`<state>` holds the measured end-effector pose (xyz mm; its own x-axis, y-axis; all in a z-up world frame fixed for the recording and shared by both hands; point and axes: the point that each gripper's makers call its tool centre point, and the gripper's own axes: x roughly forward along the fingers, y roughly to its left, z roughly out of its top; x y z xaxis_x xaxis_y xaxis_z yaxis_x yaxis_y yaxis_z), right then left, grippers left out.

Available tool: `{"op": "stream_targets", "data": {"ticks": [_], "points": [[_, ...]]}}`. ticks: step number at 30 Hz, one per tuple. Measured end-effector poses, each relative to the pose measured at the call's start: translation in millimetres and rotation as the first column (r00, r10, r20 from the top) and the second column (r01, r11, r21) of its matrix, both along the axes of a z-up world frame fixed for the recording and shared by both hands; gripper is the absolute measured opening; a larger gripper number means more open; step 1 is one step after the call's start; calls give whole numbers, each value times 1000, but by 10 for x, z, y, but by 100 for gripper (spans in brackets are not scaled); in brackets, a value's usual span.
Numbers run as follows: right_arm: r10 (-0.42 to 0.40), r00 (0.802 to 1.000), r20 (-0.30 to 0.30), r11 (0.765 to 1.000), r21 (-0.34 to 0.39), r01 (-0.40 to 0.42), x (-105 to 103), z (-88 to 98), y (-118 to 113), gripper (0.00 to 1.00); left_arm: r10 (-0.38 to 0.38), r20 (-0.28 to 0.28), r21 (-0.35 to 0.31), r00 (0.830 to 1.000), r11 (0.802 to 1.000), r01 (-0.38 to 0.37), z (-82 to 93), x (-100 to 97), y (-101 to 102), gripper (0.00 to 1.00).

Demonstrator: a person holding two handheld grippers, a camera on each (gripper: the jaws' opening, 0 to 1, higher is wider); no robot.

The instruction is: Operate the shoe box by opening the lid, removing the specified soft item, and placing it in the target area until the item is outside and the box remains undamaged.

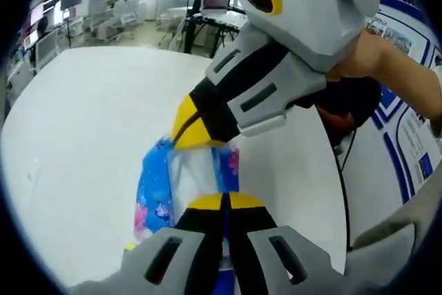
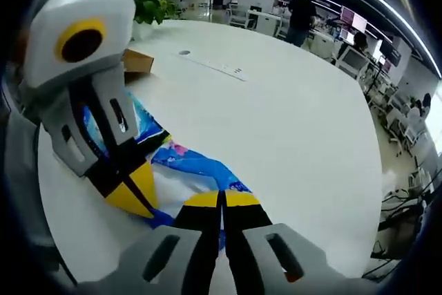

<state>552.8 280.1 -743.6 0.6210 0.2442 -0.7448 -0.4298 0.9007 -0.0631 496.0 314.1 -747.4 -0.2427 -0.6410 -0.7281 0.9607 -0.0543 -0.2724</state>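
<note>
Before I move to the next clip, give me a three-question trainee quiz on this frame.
1. True or false: both grippers pinch the blue floral soft item.
2. Which is the item resting over? A) white table B) floor C) chair
3. What brown thing sits behind the left gripper in the right gripper view?

Key: 1 true: left gripper and right gripper both have fingers closed on it. 2 A. 3 A cardboard box.

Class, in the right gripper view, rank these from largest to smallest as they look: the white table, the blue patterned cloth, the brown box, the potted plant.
1. White table.
2. Blue patterned cloth.
3 and 4. Brown box and potted plant: they look alike in size, both partly hidden and farther off, so no firm order.
</note>
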Motion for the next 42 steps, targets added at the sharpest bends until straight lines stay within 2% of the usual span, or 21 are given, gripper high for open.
{"op": "stream_targets", "data": {"ticks": [11, 17, 23, 28, 37, 42], "points": [[-5, 1000, -7, 1000, -3, 5, -49, -9, 2, 0, -19, 14, 1, 1000, 1000, 19, 3, -46, 23, 0], [-3, 1000, -14, 1000, -10, 3, -80, -5, 11, 0, -31, 53, -20, 998, 999, 32, 27, -30, 30, 0], [9, 1000, -7, 1000, -28, -9, -103, 34, 18, 8, -28, 94, -44, 995, 998, 33, 127, 3, 31, 9], [26, 1000, 1, 999, -39, -26, -132, 117, 58, 10, -11, 121, -60, 993, 998, 18, 236, 60, 57, 12], [40, 999, 19, 998, -55, -39, -187, 299, 146, 17, 23, 146, -82, 989, 997, -11, 446, 104, 226, 17], [51, 999, 20, 997, -63, -49, -248, 403, 223, 21, 47, 160, -72, 986, 997, -36, 518, 140, 375, 23]]}}
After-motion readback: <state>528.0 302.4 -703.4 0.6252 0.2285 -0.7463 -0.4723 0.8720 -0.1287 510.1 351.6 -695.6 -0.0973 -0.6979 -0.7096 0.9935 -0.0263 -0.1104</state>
